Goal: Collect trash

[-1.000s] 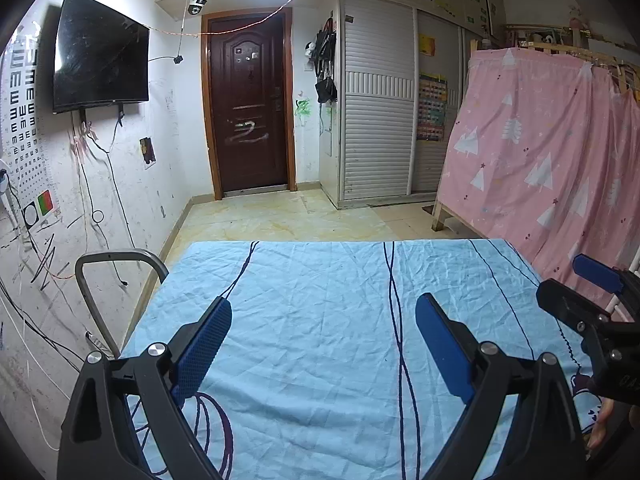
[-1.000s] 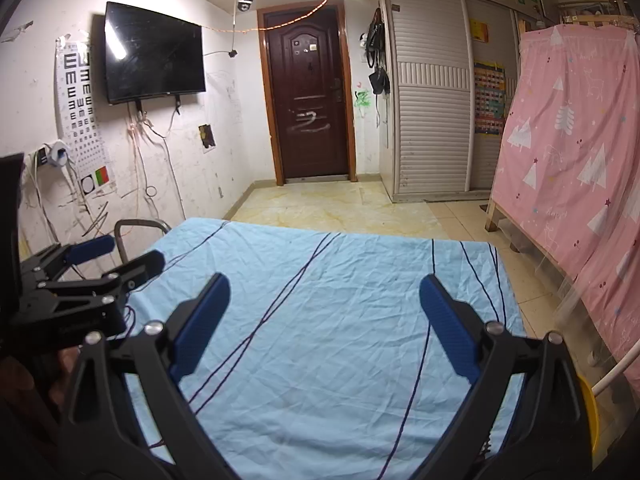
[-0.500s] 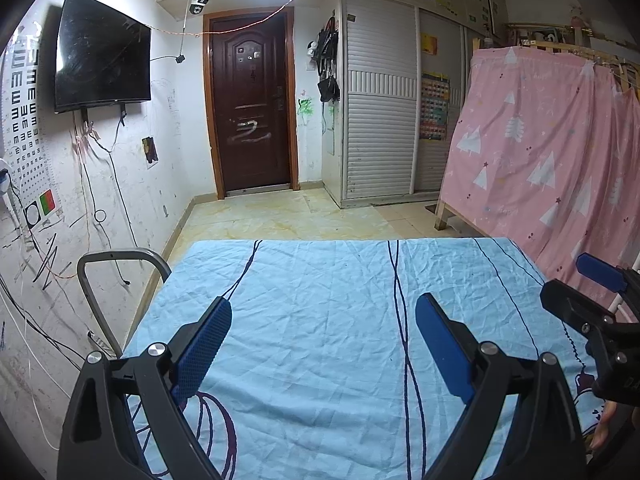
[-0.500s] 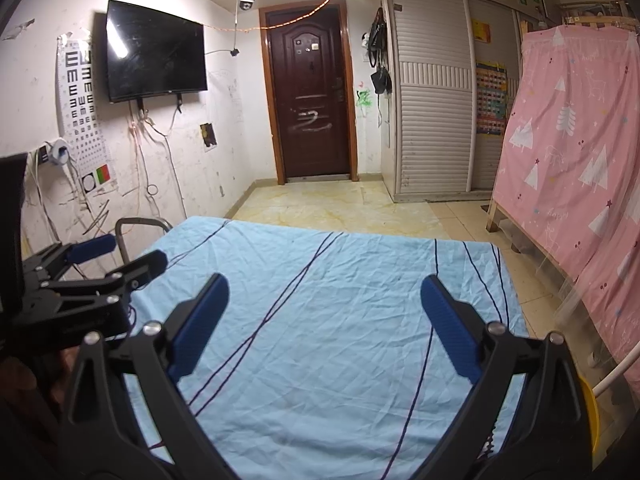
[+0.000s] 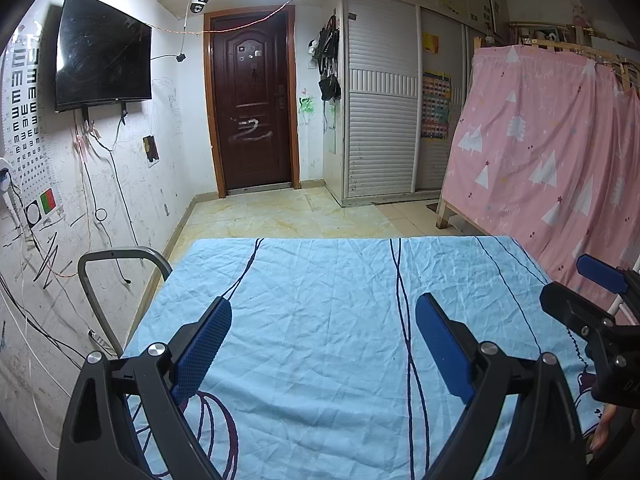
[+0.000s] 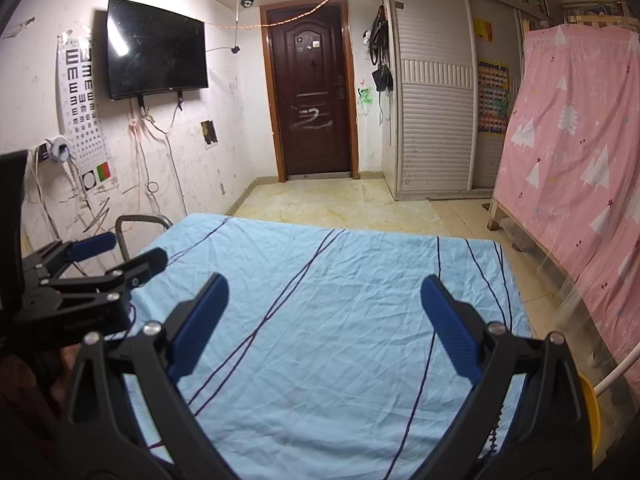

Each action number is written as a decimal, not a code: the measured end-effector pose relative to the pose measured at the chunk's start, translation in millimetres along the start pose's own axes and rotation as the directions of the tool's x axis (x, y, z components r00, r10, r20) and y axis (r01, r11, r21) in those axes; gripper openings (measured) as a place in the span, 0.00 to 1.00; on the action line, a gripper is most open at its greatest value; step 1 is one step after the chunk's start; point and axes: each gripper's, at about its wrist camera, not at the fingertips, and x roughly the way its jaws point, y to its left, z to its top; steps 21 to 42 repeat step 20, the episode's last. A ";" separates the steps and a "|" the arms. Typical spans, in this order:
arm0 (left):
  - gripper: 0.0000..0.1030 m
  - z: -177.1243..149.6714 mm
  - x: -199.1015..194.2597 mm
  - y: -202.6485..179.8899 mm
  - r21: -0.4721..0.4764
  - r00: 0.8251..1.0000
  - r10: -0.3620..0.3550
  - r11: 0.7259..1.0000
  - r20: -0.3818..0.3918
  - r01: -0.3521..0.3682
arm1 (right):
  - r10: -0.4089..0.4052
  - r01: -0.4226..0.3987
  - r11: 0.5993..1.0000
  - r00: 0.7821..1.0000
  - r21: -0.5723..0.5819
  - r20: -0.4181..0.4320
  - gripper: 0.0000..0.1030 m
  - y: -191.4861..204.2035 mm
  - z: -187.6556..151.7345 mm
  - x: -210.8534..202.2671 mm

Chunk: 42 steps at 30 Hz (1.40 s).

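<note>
Blue sheet (image 5: 320, 320) unchanged; both grippers' jaws stay wide.

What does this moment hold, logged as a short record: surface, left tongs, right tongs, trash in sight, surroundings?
surface: light blue sheet with dark curved lines, wrinkled, nothing lying on it
left tongs: open, empty, above the sheet
right tongs: open, empty, above the sheet
trash in sight: none visible in either view
surroundings: dark wooden door shut, wall television off, pink curtain at the right
</note>
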 end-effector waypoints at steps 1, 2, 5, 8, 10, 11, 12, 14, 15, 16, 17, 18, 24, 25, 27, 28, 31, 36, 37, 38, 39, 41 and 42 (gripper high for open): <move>0.82 -0.1 0.4 -0.5 0.000 1.000 0.001 1.000 0.000 -0.001 | 0.001 -0.001 1.000 1.000 0.000 -0.001 0.90 -1.4 -0.6 0.5; 0.82 -0.3 0.3 -0.6 0.001 1.000 0.001 1.000 0.000 -0.001 | 0.001 -0.001 1.000 1.000 -0.001 -0.002 0.90 -1.4 -0.8 0.7; 0.82 0.0 0.6 -2.1 0.004 1.000 0.001 1.000 -0.001 -0.001 | 0.001 -0.001 1.000 1.000 -0.001 -0.002 0.90 -0.8 -1.4 0.9; 0.82 -0.6 1.3 -3.4 0.011 1.000 0.001 1.000 -0.001 -0.001 | 0.001 -0.001 1.000 1.000 0.000 -0.003 0.90 -0.6 -1.2 1.1; 0.82 -1.3 1.8 -3.8 0.009 1.000 0.000 1.000 -0.004 0.000 | 0.001 -0.001 1.000 1.000 0.000 -0.001 0.90 -0.9 -0.5 0.6; 0.82 -1.4 2.2 -3.8 0.008 1.000 -0.001 1.000 -0.006 0.001 | 0.001 -0.001 1.000 1.000 -0.001 -0.002 0.90 -1.0 -0.3 0.7; 0.82 -1.2 2.3 -3.8 0.007 1.000 -0.001 1.000 -0.007 0.001 | 0.000 0.000 1.000 1.000 -0.001 -0.002 0.90 -0.9 -0.4 0.7; 0.82 -1.3 2.3 -4.0 0.006 1.000 -0.002 1.000 -0.008 0.002 | 0.000 0.000 1.000 1.000 0.000 -0.001 0.90 -0.9 -0.7 1.0; 0.82 -1.5 2.5 -4.0 0.006 1.000 -0.002 1.000 -0.009 0.002 | 0.000 0.000 1.000 1.000 0.000 -0.002 0.90 -1.2 -0.3 0.8; 0.82 -1.6 2.6 -4.2 0.006 1.000 -0.001 1.000 -0.010 0.001 | 0.000 0.000 1.000 1.000 0.002 -0.003 0.90 -0.2 -0.8 1.5; 0.82 -1.7 2.8 -4.3 0.005 1.000 0.000 1.000 -0.011 0.000 | 0.000 0.000 1.000 1.000 0.002 -0.003 0.90 -0.4 -1.4 2.2; 0.82 -1.8 3.1 -4.2 0.005 1.000 0.000 1.000 -0.012 0.000 | 0.000 0.000 1.000 1.000 0.003 -0.004 0.90 0.2 -2.2 2.7; 0.82 -1.9 3.9 -3.7 0.004 1.000 0.002 1.000 -0.014 -0.001 | 0.000 0.000 1.000 1.000 0.001 -0.006 0.90 0.0 -2.0 2.9; 0.82 -1.9 3.9 -3.7 0.004 1.000 0.002 1.000 -0.014 -0.001 | 0.000 0.000 1.000 1.000 0.001 -0.006 0.90 0.0 -2.0 2.9; 0.82 -1.9 3.9 -3.7 0.004 1.000 0.002 1.000 -0.014 -0.001 | 0.000 0.000 1.000 1.000 0.001 -0.006 0.90 0.0 -2.0 2.9; 0.82 -1.9 3.9 -3.7 0.004 1.000 0.002 1.000 -0.014 -0.001 | 0.000 0.000 1.000 1.000 0.001 -0.006 0.90 0.0 -2.0 2.9; 0.82 -1.9 3.9 -3.7 0.004 1.000 0.002 1.000 -0.014 -0.001 | 0.000 0.000 1.000 1.000 0.001 -0.006 0.90 0.0 -2.0 2.9; 0.82 -1.9 3.9 -3.7 0.004 1.000 0.002 1.000 -0.014 -0.001 | 0.000 0.000 1.000 1.000 0.001 -0.006 0.90 0.0 -2.0 2.9; 0.82 -1.9 3.9 -3.7 0.004 1.000 0.002 1.000 -0.014 -0.001 | 0.000 0.000 1.000 1.000 0.001 -0.006 0.90 0.0 -2.0 2.9; 0.82 -1.9 3.9 -3.7 0.004 1.000 0.002 1.000 -0.014 -0.001 | 0.000 0.000 1.000 1.000 0.001 -0.006 0.90 0.0 -2.0 2.9; 0.82 -1.9 3.9 -3.7 0.004 1.000 0.002 1.000 -0.014 -0.001 | 0.000 0.000 1.000 1.000 0.001 -0.006 0.90 0.0 -2.0 2.9; 0.82 -1.9 3.9 -3.7 0.004 1.000 0.002 1.000 -0.014 -0.001 | 0.000 0.000 1.000 1.000 0.001 -0.006 0.90 0.0 -2.0 2.9; 0.82 -1.9 3.9 -3.7 0.004 1.000 0.002 1.000 -0.014 -0.001 | 0.000 0.000 1.000 1.000 0.001 -0.006 0.90 0.0 -2.0 2.9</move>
